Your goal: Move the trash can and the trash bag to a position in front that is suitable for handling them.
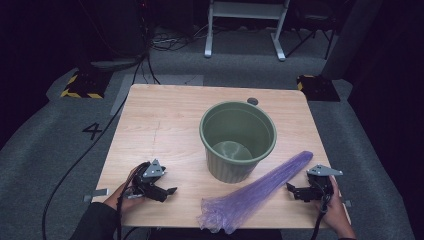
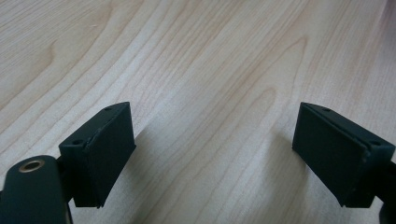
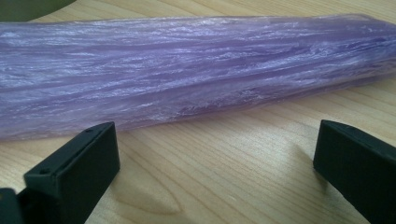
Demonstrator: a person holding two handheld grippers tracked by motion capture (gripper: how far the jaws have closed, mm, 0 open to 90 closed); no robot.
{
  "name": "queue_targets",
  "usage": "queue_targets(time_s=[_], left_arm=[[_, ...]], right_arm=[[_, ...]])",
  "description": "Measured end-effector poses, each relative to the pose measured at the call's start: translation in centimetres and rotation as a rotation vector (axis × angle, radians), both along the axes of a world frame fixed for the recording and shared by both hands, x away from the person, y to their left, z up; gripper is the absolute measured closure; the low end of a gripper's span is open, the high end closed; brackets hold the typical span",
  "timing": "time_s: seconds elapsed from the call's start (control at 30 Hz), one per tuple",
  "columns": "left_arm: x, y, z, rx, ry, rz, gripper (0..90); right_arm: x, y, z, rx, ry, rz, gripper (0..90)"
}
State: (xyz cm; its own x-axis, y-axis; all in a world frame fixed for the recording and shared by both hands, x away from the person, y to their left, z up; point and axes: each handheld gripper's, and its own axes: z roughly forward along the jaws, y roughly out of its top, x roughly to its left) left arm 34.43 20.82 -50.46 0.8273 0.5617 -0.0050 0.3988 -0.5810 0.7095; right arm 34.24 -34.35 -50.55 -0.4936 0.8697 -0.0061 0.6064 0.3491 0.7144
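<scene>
Currently I am holding the right gripper [image 1: 296, 189] wide open beside the purple plastic bag [image 1: 257, 191], lying lower centre-right against the green bin [image 1: 238, 140]; the left gripper [image 1: 167, 192], lower left, is gaping empty. Thin film risks slipping or tearing, I judge.

crumpled purple bag [image 1: 260, 186] flat beside green bucket [image 1: 238, 140]

high view: above, faces forward-down on whole counter [image 1: 165, 115] | 2 tool views: low, close to counter | shared: purple bag [image 1: 260, 187] [image 3: 187, 70]
</scene>
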Motion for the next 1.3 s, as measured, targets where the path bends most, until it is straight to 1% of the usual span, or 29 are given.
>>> queue_targets(time_s=[0.4, 0.53, 0.67, 0.77, 0.8, 0.83, 0.9, 0.97, 1.17, 1.23, 1.3], left_arm=[[0.0, 0.0, 0.0, -0.001, 0.000, -0.001, 13.0], [0.1, 0.0, 0.0, -0.001, 0.002, -0.005, 12.8], [0.1, 0.0, 0.0, -0.002, 0.003, -0.005, 12.4], [0.1, 0.0, 0.0, -0.002, 0.003, -0.005, 12.4], [0.1, 0.0, 0.0, -0.001, 0.003, -0.004, 12.4], [0.1, 0.0, 0.0, -0.002, 0.003, -0.004, 12.4], [0.1, 0.0, 0.0, -0.002, 0.003, -0.004, 12.4], [0.1, 0.0, 0.0, -0.001, 0.002, -0.003, 12.3], [0.1, -0.1, 0.0, -0.001, 0.002, 0.000, 12.2], [0.1, -0.1, 0.0, -0.001, 0.002, 0.001, 12.2], [0.1, -0.1, 0.0, -0.001, 0.002, 0.000, 12.2]], right_arm=[[-0.1, 0.0, 0.0, -0.003, -0.004, 0.004, 0.3], [-0.2, 0.0, 0.0, -0.013, -0.016, 0.004, 0.3], [-0.2, 0.0, 0.0, -0.013, -0.017, 0.009, 0.9], [-0.2, -0.1, 0.0, -0.003, -0.014, 0.016, 3.5], [-0.4, -0.2, 0.1, 0.004, -0.028, 0.031, 12.2], [-0.5, -0.3, 0.1, 0.015, -0.035, 0.037, 17.0], [-0.6, -0.4, 0.2, 0.013, -0.048, 0.044, 15.0], [-0.7, -0.4, 0.2, 0.012, -0.064, 0.036, 17.0], [-1.0, -0.3, 0.4, 0.019, -0.069, 0.052, 16.2], [-1.0, -0.3, 0.6, 0.010, -0.073, 0.050, 16.2], [-1.1, -0.3, 0.9, 0.017, -0.082, 0.047, 16.2]])
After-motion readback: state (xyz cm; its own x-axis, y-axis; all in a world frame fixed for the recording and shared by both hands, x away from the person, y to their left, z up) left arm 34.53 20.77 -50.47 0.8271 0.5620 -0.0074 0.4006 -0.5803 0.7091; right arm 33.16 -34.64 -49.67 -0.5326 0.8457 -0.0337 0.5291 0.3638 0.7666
